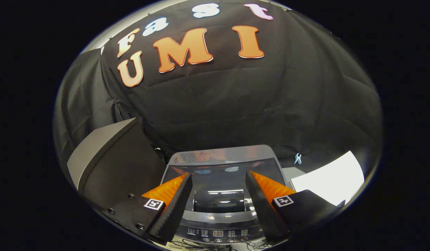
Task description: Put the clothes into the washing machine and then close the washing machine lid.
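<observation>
We see the washing machine (pixel 220 195) below and just ahead of the gripper (pixel 218 181), its lid (pixel 220 184) down between the spread fingers, its control panel (pixel 218 234) nearest us. A slanted box (pixel 110 164) stands left, a flat sheet (pixel 328 181) right, the cloth wall (pixel 235 104) behind.

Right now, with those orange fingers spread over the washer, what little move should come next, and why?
Probably lifting the washing machine lid. It looks shut, its dark glass flat over the tub, and the open gripper holds nothing. No clothes can go in until it is raised.
</observation>
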A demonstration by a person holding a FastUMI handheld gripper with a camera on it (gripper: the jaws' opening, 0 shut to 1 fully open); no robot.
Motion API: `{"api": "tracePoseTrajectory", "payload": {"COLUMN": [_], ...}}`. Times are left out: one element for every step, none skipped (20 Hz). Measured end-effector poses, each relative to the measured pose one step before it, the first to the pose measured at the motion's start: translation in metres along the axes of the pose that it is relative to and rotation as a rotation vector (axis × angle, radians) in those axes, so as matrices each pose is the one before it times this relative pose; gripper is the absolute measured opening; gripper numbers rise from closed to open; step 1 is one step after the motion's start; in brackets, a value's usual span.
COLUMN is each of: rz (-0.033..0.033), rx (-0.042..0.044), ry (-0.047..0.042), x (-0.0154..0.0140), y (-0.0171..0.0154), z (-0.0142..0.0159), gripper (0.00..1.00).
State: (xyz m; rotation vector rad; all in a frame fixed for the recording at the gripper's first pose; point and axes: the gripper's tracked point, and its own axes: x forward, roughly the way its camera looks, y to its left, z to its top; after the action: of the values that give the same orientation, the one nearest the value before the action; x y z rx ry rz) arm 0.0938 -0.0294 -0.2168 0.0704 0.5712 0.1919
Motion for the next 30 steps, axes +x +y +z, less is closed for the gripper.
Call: {"api": "tracePoseTrajectory", "payload": {"rz": [-0.00176, 0.00009, -0.00808, -0.0082, -0.00992, -0.00995, -0.00867, -0.00537, -0.00552, -0.01166, -0.01545, -0.01632, -0.01263, -0.00846, -0.00806, -0.00917, -0.00737, -0.00339, -0.00451, -0.00696, -0.00612, -0.00142, 0.00296, 0.00255, 0.00666, 0.00903, 0.00705, 0.00178, 0.00469, 0.00506], "rx": [0.00391, -0.00019, -0.00222, -0.00455, -0.00736, -0.01045, -0.00409, -0.00001, 0.00255, -0.00279, -0.00601, -0.00705, -0.00412, -0.00475, -0.00495, -0.00354, -0.00114, 0.00127, 0.00055, -0.00144, -0.00085, 0.00067, 0.00421, 0.00681, 0.00388, 0.00027, -0.00523, -0.00549, -0.00289, 0.0017], "ry": [-0.01361, -0.01812, -0.02276, -0.02813, -0.03201, -0.03876, -0.03835, -0.03425, -0.03373, -0.0381, -0.04268, -0.03978, -0.03527, -0.02939, -0.02446, -0.02002, -0.0197, -0.02057, -0.01763, -0.00752, -0.00387, 0.00344, 0.01099, 0.00868, 0.01, 0.00723, 0.00231, -0.00022, 0.00069, 0.00173], "x": [-0.00678, -0.0076, -0.00544, -0.00857, -0.00976, -0.01202, -0.01517, -0.01338, -0.01371, -0.01178, -0.00957, -0.00793, -0.00644, -0.0076, -0.00666, -0.00508, -0.00711, -0.00363, -0.00256, -0.00164, 0.0005, -0.00082, 0.0012, 0.00169, 0.00176, 0.00143, 0.00135, 0.00147, 0.00035, -0.00073], "y": [-0.0033, -0.0041, -0.00479, -0.00595, -0.00657, -0.00803, -0.00848, -0.0071, -0.00707, -0.00957, -0.01059, -0.00909, -0.00594, -0.00626, -0.00617, -0.00641, -0.00501, -0.00352, -0.00418, -0.0031, -0.00319, -0.00094, 0.00188, 0.00179, 0.00312, 0.00313, 0.0018, 0.00127, 0.00191, 0.00229], "z": [0.00575, 0.00738, 0.01052, 0.01169, 0.0139, 0.01647, 0.01798, 0.01768, 0.01878, 0.01898, 0.02183, 0.02109, 0.0204, 0.01685, 0.01614, 0.01115, 0.01423, 0.01067, 0.00603, 0.00197, -0.00232, -0.00338, -0.00642, -0.00513, -0.0051, -0.00465, -0.00282, -0.00179, 0.00074, -0.0001], "gripper": [0.99, 0.99, 0.99, 0.99, 0.99, 0.99, 0.99, 0.98, 0.99, 0.99, 0.98, 0.98, 0.98, 0.98, 0.98, 0.98, 0.98, 0.98, 0.98, 0.98, 0.98, 0.98, 0.98, 0.98, 0.98, 0.98, 0.98, 0.98, 0.98, 0.98]}}
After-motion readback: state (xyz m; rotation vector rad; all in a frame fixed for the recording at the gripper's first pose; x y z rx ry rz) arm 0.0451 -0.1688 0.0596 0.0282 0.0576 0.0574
